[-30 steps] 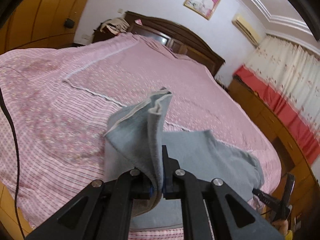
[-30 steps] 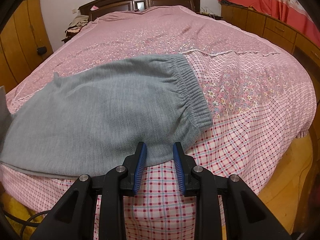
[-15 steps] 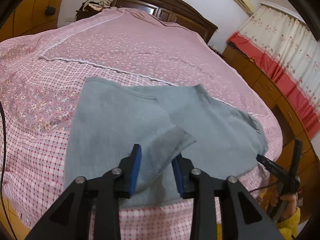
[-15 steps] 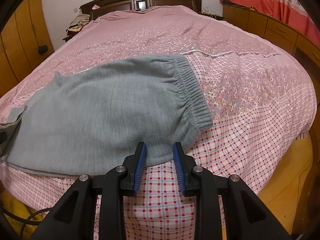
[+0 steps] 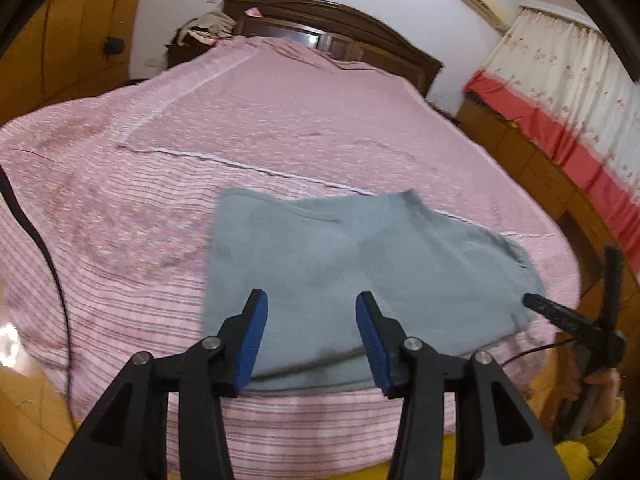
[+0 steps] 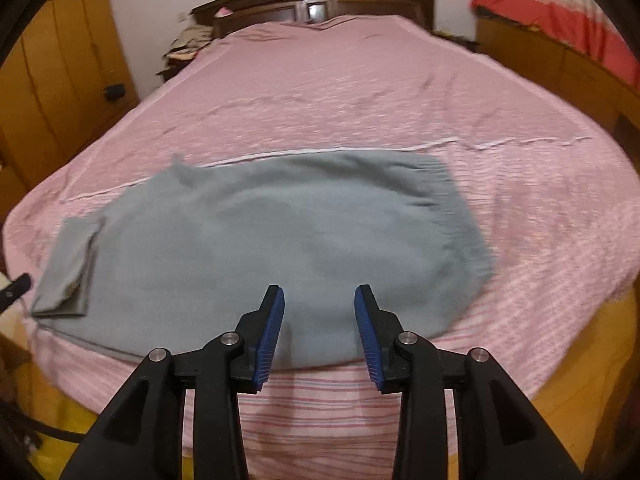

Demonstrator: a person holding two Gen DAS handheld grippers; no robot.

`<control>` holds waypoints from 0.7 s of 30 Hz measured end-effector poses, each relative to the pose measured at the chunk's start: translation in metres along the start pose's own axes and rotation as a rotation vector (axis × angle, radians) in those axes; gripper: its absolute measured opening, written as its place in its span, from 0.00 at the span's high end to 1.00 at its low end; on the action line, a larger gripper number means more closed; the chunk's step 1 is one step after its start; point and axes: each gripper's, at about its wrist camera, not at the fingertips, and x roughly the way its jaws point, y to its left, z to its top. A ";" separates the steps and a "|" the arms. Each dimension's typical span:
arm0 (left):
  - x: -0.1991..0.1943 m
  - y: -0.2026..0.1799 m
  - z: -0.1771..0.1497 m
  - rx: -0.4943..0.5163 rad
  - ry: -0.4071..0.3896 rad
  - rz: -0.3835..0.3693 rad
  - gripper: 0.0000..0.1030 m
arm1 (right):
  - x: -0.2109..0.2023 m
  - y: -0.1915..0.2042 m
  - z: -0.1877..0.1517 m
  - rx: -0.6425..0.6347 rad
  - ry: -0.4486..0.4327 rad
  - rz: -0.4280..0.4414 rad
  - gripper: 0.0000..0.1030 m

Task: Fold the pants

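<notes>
Now the grey pants [image 6: 264, 240] lie folded on the pink bedspread [image 6: 360, 92], close to the foot edge of the bed and a little toward its left side as seen from the right wrist camera. The elastic waistband [image 6: 460, 208] faces the right side edge; at the other end a folded leg end [image 6: 68, 268] lies flat near the left corner of the foot edge. A white seam line across the bedspread runs just behind the pants.

The left gripper [image 5: 310, 334] hangs above the near edge of the pants with its jaws parted; they have just been opening, and no cloth sits between the blue pads [image 5: 252, 340]. The right gripper [image 6: 318, 334] hovers likewise over the near edge, jaws apart and just opening a little further, gripping nothing. In the left wrist view the right gripper's black frame shows at the far right, held by a hand in a yellow sleeve [image 5: 600, 432]. Both pictures are blurred.
</notes>
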 end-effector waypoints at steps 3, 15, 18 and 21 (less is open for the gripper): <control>0.006 0.013 0.003 -0.022 0.012 0.048 0.53 | 0.004 0.023 0.002 -0.042 0.012 0.041 0.63; 0.033 0.043 0.002 -0.037 0.096 0.202 0.46 | 0.043 0.104 0.012 -0.120 0.145 0.313 0.60; 0.035 0.044 0.000 -0.027 0.095 0.209 0.42 | 0.050 0.126 0.016 -0.140 0.173 0.365 0.60; 0.036 0.047 0.000 -0.038 0.096 0.204 0.39 | 0.055 0.146 0.020 -0.160 0.197 0.398 0.60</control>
